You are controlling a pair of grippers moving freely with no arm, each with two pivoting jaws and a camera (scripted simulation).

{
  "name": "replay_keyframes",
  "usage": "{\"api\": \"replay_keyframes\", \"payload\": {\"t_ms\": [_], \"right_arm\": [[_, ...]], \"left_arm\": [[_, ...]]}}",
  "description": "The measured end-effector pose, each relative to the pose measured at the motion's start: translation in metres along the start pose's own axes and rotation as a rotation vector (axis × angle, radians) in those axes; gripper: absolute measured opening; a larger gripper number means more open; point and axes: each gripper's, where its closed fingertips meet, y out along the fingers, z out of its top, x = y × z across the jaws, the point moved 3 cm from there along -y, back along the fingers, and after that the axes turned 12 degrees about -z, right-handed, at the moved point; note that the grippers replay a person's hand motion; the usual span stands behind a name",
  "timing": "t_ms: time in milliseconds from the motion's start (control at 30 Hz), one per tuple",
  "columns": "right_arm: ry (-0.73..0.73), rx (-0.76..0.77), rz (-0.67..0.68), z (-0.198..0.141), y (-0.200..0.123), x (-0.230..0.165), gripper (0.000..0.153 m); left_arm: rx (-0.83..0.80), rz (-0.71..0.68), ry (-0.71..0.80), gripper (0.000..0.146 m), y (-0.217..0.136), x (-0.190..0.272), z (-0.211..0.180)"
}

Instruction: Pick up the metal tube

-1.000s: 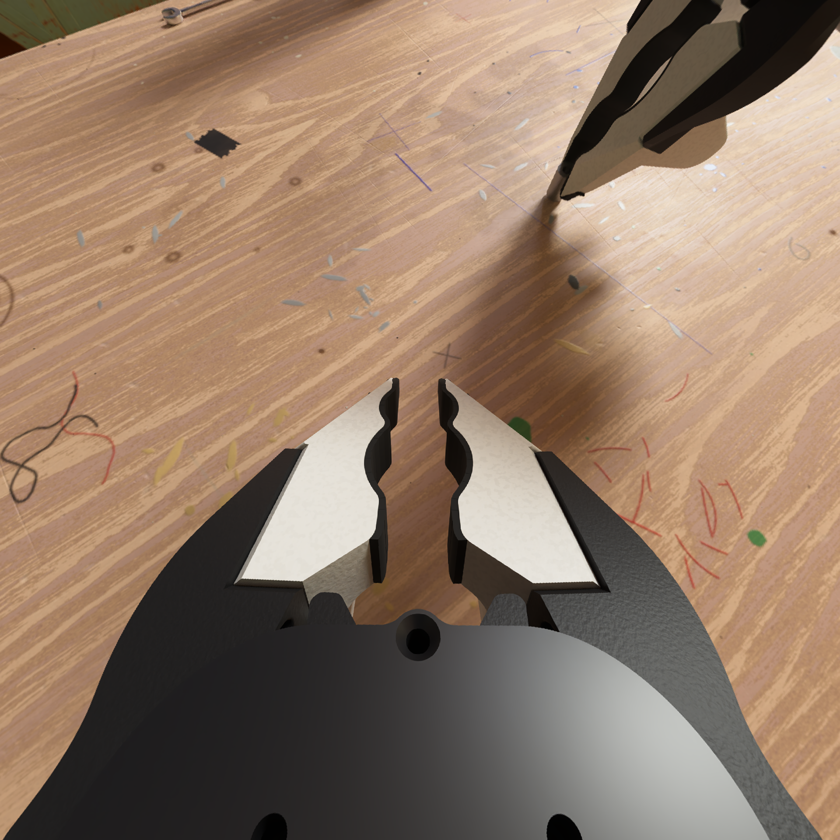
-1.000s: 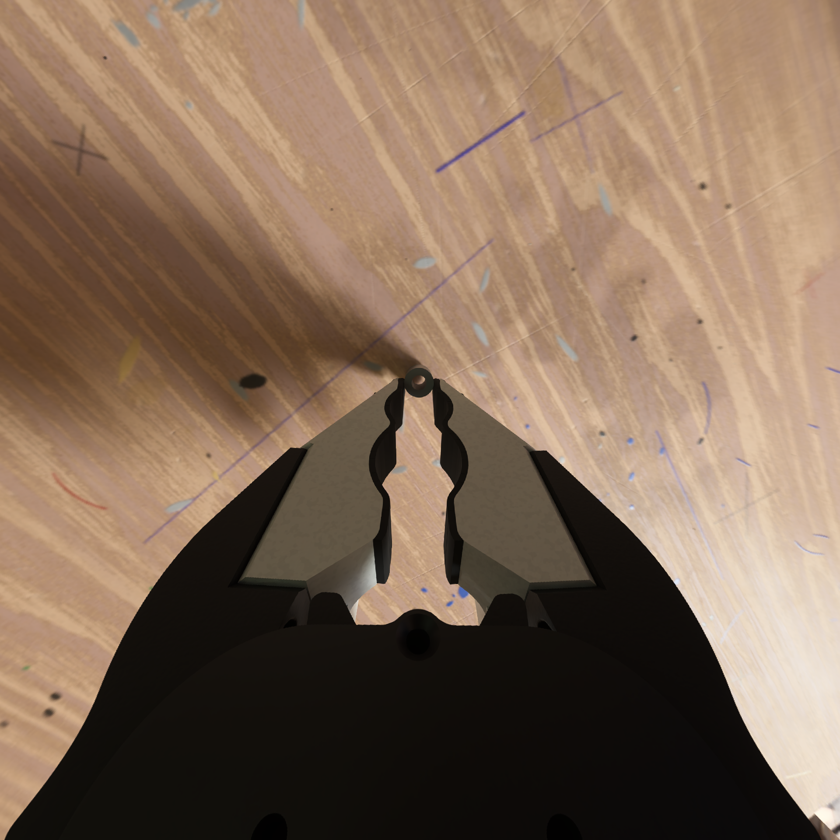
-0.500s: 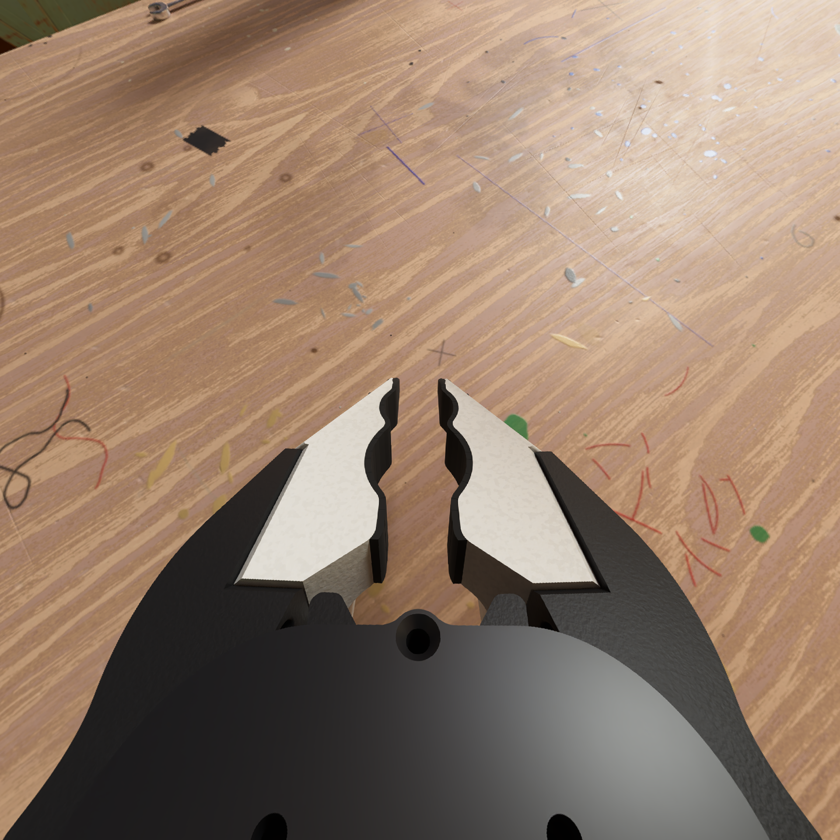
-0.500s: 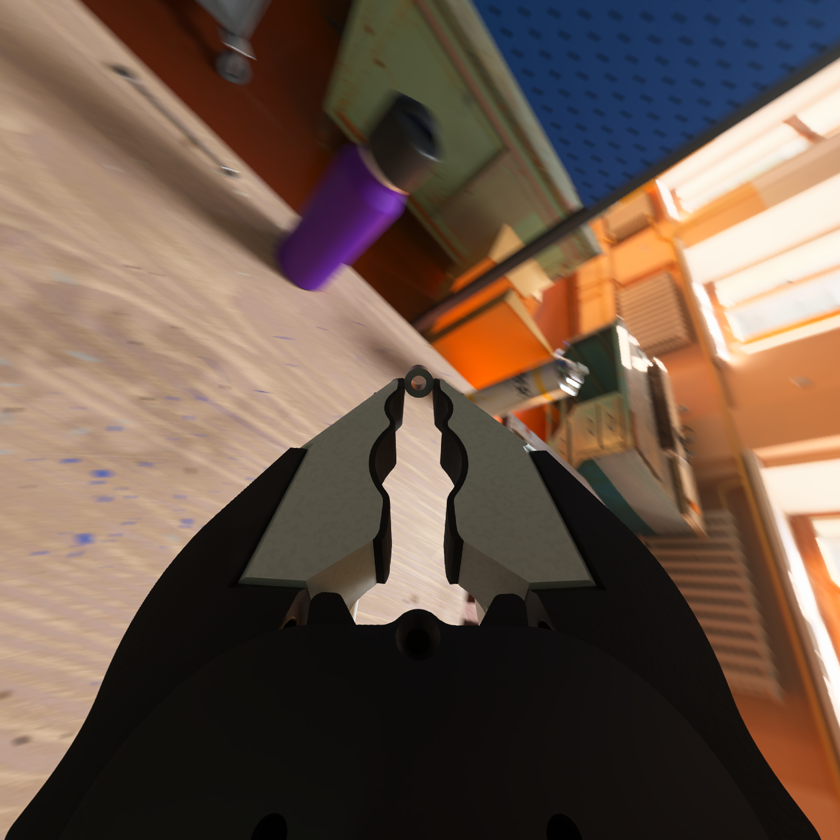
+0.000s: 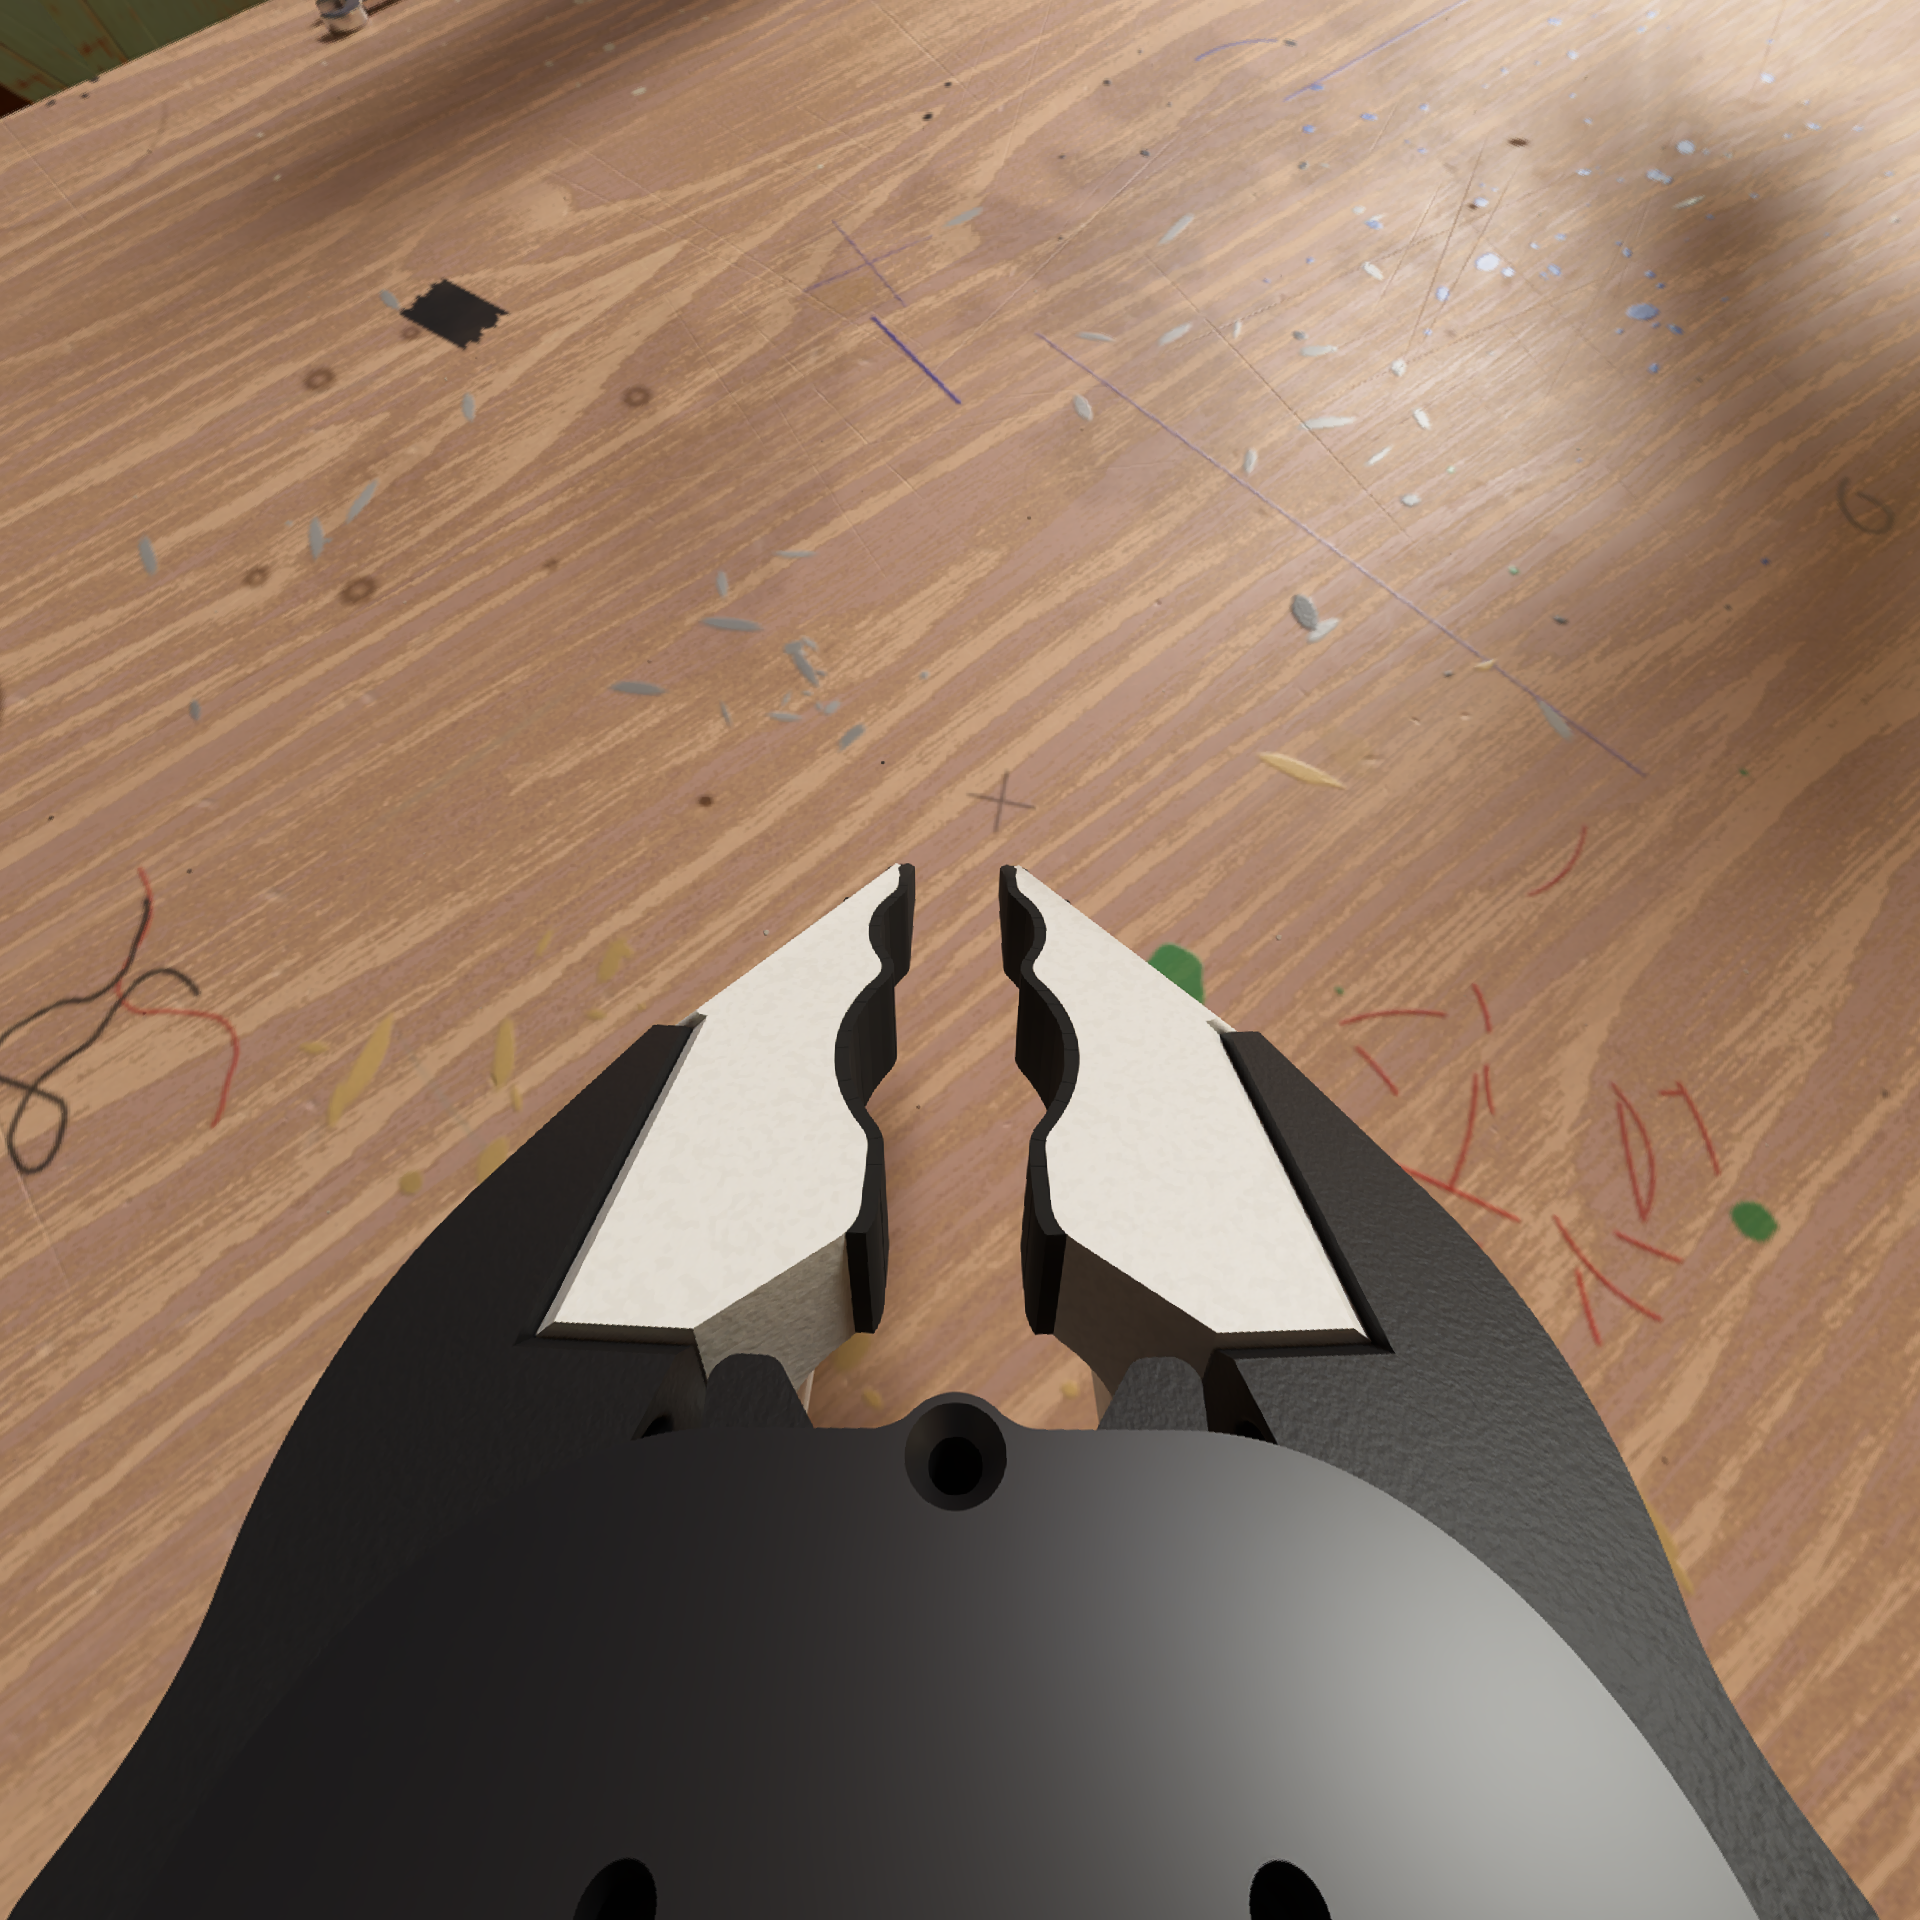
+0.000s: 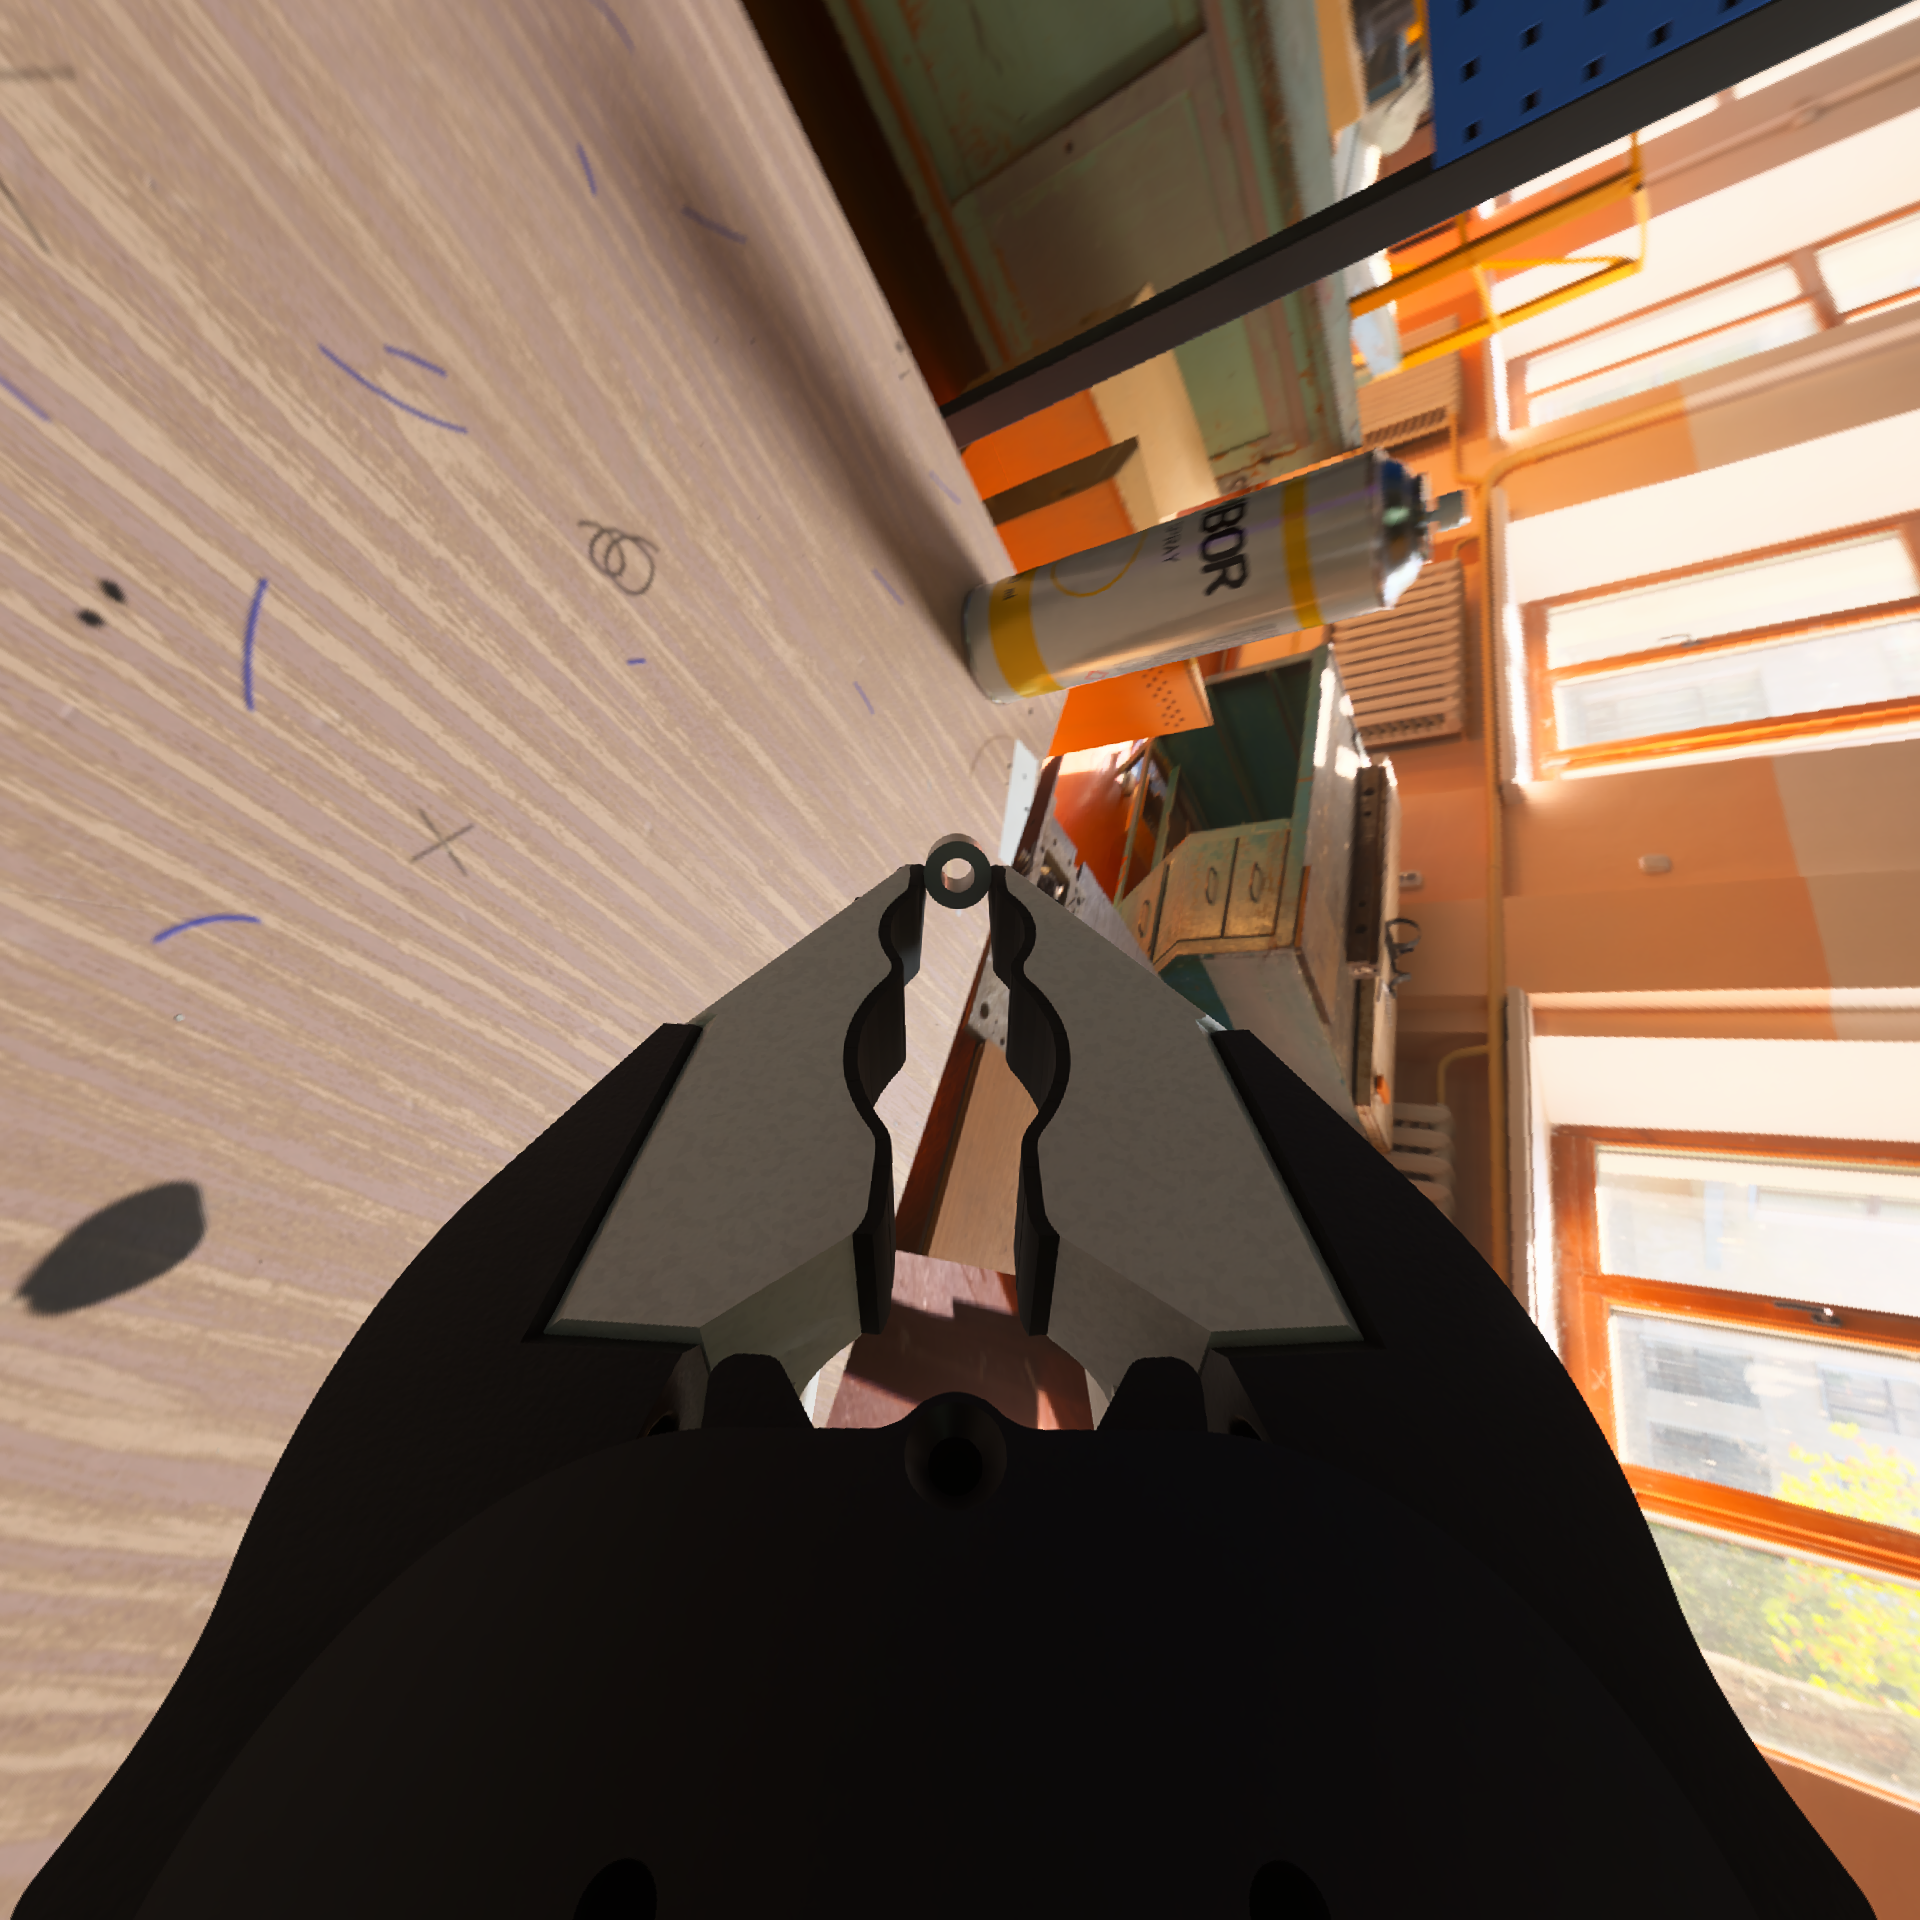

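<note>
The metal tube point(image 6: 956, 871) is a thin grey tube seen end-on as a small ring, pinched at the very tips of my right gripper point(image 6: 956, 881). The right gripper is shut on it, lifted off the wooden bench and rolled sideways, so the benchtop point(image 6: 416, 623) fills the left of its view. My left gripper point(image 5: 956, 883) hovers over the benchtop point(image 5: 935, 520) with its jaws a narrow gap apart and nothing between them. The tube and the right gripper do not show in the left wrist view.
A white spray can with yellow bands point(image 6: 1195, 587) stands near the bench edge in the right wrist view. Beyond the edge are cabinets, a blue pegboard point(image 6: 1558, 62) and windows. A small metal part point(image 5: 343, 12) lies at the far edge in the left wrist view.
My right gripper lifted the tube off the bench, left the left wrist view and rolled; its view swung from the benchtop to the room. The left gripper stayed nearly still.
</note>
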Motion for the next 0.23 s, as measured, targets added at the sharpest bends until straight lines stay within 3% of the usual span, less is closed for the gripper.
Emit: {"api": "replay_keyframes", "payload": {"t_ms": [133, 233], "right_arm": [[-0.049, -0.096, 0.129, -0.003, 0.026, -0.021, 0.012], [-0.186, -0.160, 0.114, -0.002, 0.044, -0.028, 0.012]], "left_arm": [[-0.005, -0.001, 0.006, 0.016, 0.002, 0.001, 0.000], [-0.004, 0.005, 0.013, 0.016, 0.002, 0.001, 0.001]]}}
